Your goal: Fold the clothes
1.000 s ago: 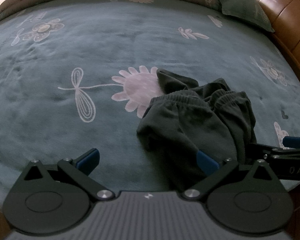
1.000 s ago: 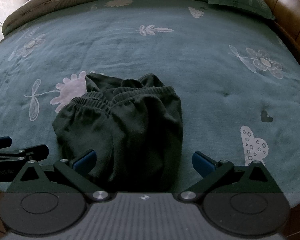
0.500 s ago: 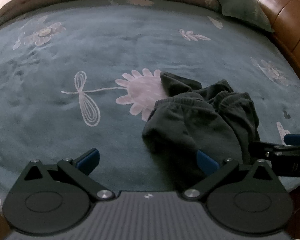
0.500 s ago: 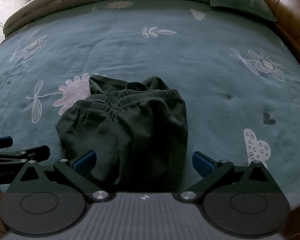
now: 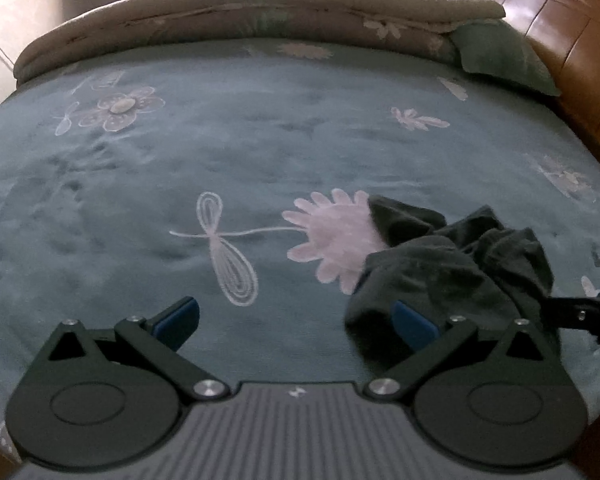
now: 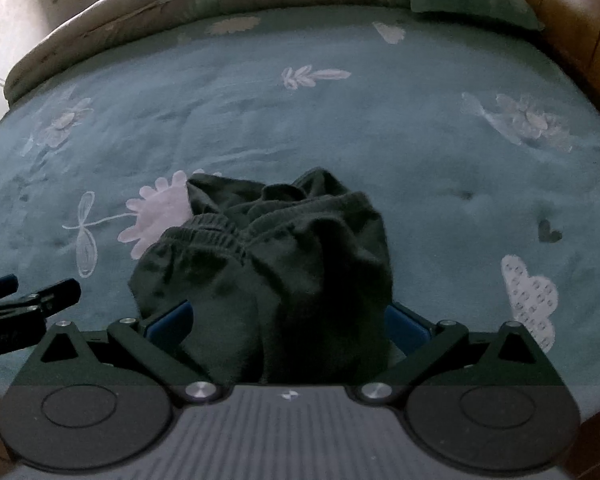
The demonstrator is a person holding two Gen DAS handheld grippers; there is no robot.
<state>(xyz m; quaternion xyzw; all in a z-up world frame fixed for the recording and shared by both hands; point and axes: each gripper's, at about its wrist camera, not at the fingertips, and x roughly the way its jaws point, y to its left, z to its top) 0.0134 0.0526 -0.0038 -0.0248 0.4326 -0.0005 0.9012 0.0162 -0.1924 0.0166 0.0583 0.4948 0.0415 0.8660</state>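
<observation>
A dark green, bunched-up pair of fleece trousers with an elastic waistband (image 6: 268,264) is seen lying on a teal plush bedspread printed with pale flowers (image 6: 380,132), near the front edge of the bed. In the right wrist view the garment is placed directly ahead of the right gripper (image 6: 286,322), its near end lying between the two blue-padded fingers (image 6: 170,320), which are spread wide with nothing clamped; whether the pads touch the cloth cannot be told. The gathered waistband is turned away from the gripper, and part of a pale pink printed flower (image 6: 156,212) is covered by the garment's far left corner.

In the left wrist view the left gripper (image 5: 296,318) is also held wide open and empty. The trousers (image 5: 452,264) are found to its right: the right blue pad (image 5: 414,322) is seen in front of the garment's left edge, while the left pad is over bare bedspread (image 5: 180,160). A rolled beige quilt (image 5: 240,8) and a green pillow (image 5: 500,56) are set along the far side, beside a brown wooden headboard (image 5: 560,20).
</observation>
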